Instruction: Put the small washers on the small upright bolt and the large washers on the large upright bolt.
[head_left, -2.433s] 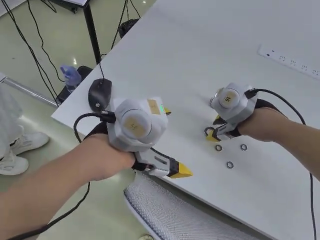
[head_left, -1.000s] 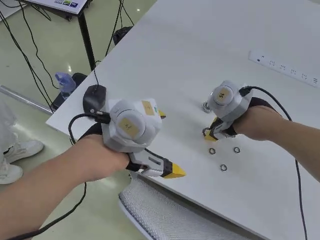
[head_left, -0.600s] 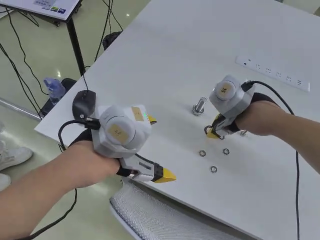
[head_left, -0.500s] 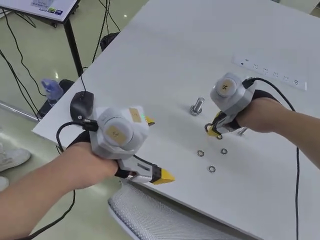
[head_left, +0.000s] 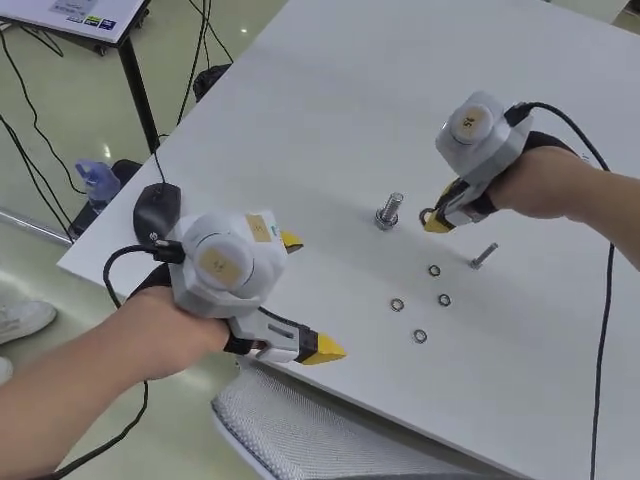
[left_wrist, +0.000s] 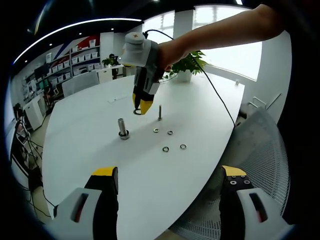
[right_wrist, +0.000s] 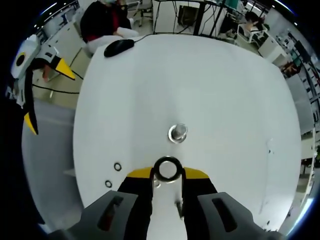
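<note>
A large upright bolt (head_left: 388, 212) stands mid-table, and a small upright bolt (head_left: 483, 256) stands to its right. Several loose washers (head_left: 420, 336) lie in front of them. My right gripper (head_left: 437, 221) hovers between the two bolts, shut on a large washer (right_wrist: 167, 169). In the right gripper view that washer hangs just short of the large bolt (right_wrist: 177, 133). My left gripper (head_left: 308, 295) is open at the near table edge with nothing between its jaws. The left gripper view shows the large bolt (left_wrist: 122, 127), the small bolt (left_wrist: 160, 112) and my right gripper (left_wrist: 142, 102) above them.
A black mouse (head_left: 157, 208) lies at the table's left corner, its cable running to the floor. A mesh chair (head_left: 300, 430) sits under the near edge. White tabletop (head_left: 330, 100) stretches behind the bolts. A bottle (head_left: 97, 180) stands on the floor.
My right gripper has lifted the large washer off the table and carried it away from the loose washers, up beside the large bolt. The left gripper stayed open near the edge. The head camera shifted.
</note>
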